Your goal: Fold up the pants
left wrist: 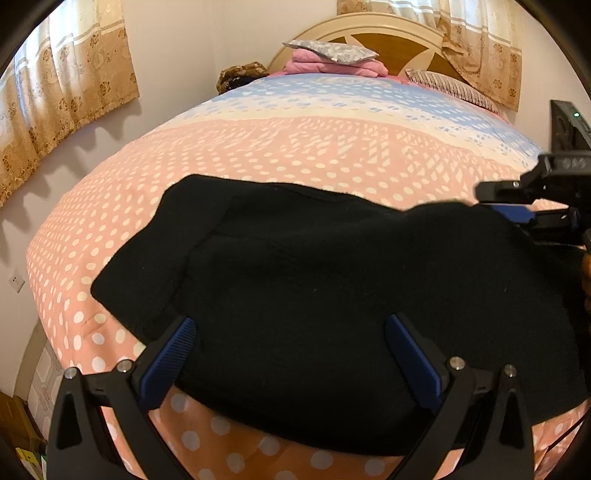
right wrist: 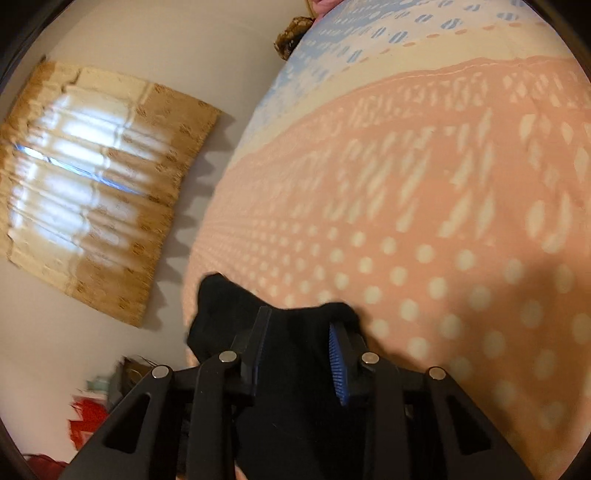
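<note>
Left gripper jaws spread wide; right gripper jaws narrowed, seemingly pinching cloth.

Both wrist views look steeply down along their fingers, close over the bedspread, toward the far headboard. Both share the black pants.

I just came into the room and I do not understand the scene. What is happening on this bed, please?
A person is folding black pants on a bed with a pink dotted bedspread, holding a gripper in each hand. The right gripper has black cloth between its fingers and appears closed on it. The left gripper is open, its fingers spread wide above the near edge of the pants, gripping nothing. The pants lie mostly flat, with one part already folded over.
</note>
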`<state>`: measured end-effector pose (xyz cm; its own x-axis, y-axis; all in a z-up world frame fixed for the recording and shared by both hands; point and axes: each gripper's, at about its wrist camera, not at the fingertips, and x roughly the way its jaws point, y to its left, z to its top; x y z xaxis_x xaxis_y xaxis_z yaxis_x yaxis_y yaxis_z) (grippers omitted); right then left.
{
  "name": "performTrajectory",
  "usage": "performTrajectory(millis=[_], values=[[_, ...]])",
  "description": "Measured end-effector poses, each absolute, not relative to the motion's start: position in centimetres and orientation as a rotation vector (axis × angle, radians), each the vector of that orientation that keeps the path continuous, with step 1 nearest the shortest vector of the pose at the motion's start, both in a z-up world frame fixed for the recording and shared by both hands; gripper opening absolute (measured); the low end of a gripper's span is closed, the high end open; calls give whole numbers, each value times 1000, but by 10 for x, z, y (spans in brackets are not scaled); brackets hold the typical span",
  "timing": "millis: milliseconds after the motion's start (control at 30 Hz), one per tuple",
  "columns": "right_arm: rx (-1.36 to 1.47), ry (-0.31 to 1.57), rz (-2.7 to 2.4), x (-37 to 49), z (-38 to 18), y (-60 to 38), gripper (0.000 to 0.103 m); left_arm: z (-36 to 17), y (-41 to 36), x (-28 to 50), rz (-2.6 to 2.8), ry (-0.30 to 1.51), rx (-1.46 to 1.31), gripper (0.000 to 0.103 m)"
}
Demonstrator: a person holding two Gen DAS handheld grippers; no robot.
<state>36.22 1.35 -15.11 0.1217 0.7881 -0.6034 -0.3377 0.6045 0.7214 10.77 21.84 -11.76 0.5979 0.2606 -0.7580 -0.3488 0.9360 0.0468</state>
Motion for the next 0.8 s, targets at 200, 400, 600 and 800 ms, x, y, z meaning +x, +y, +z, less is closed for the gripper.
performTrajectory(millis=[200,400,600,800], values=[[254,976,749,330,-94,-2,32,-118,216,106,365,851,-109,103],[30,1010,734,300,-124,56,32,-116,216,107,364,865,-119,103],[226,895,673,297,-101,7,32,-104,220,110,349,899,-141,103],[354,714,446,247,-65,-136,38,-64,167,110,217,783,-50,103]])
